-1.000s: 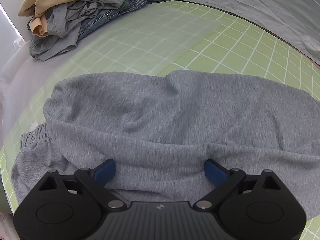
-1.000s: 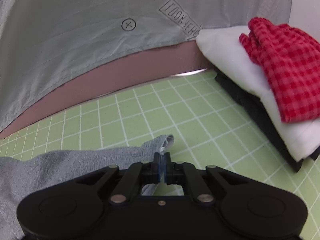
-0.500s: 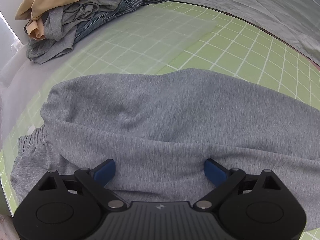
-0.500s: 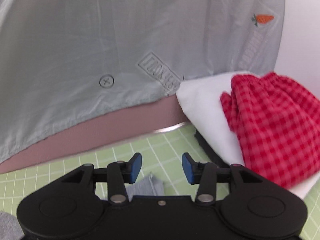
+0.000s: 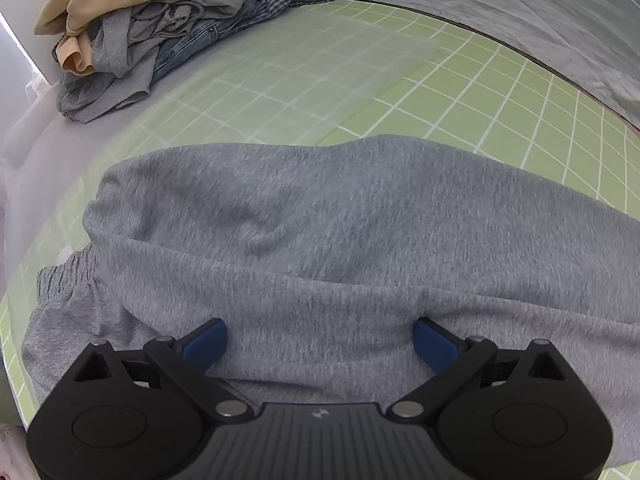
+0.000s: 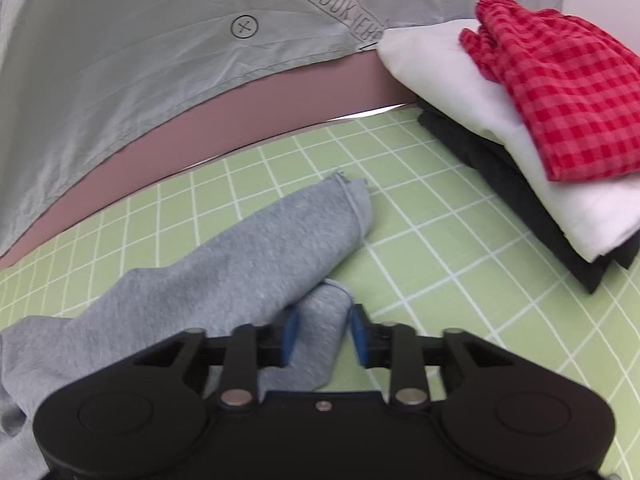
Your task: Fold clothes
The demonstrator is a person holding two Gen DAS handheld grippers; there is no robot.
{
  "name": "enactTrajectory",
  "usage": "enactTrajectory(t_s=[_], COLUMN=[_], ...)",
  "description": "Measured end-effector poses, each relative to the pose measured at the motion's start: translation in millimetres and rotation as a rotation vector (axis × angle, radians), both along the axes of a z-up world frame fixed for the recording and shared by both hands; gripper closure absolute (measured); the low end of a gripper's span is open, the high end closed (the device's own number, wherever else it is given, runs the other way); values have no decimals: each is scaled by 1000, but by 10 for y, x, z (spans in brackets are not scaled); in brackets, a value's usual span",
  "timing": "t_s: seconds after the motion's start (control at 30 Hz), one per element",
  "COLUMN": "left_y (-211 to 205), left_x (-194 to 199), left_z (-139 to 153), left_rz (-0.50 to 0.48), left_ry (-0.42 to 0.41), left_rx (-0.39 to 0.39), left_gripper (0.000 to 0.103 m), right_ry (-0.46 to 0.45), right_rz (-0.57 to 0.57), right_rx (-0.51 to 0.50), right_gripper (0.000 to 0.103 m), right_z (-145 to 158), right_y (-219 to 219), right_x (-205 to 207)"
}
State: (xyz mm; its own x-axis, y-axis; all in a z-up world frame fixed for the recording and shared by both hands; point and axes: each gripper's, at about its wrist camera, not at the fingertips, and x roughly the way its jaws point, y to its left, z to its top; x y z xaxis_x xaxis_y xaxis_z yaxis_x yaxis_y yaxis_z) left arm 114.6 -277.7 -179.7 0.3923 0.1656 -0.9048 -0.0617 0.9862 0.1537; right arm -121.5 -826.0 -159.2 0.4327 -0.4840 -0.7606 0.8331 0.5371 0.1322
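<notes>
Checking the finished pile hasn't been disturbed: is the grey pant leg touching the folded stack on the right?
Apart. The right wrist view shows bare green mat between the grey pant leg hem and the folded stack.

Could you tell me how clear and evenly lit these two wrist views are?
Left wrist: soft even light, a pale hazy glare band across the green grid mat, grid lines bowed by fisheye. Right wrist: slightly soft, the grey sweatpants faintly blurred.

The right tool (image 6: 322, 334) has let go of the grey trousers (image 6: 240, 264), now lowered around one leg end.
</notes>
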Motion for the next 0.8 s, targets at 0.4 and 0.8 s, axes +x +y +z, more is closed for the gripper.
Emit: enactTrajectory(t_s=[0.4, 0.8], left_y=[179, 1380], left_x=[-45, 126], left_z=[248, 671], left_rz=[-34, 169], left_ry=[-64, -236], left_rx=[-67, -110], left_gripper=[4, 6], right_ry=[130, 226], right_rz=[-187, -143], right_rx=[-333, -187], right_gripper=[102, 48], right_z=[907, 727], right_y=[61, 834], right_x=[-718, -690])
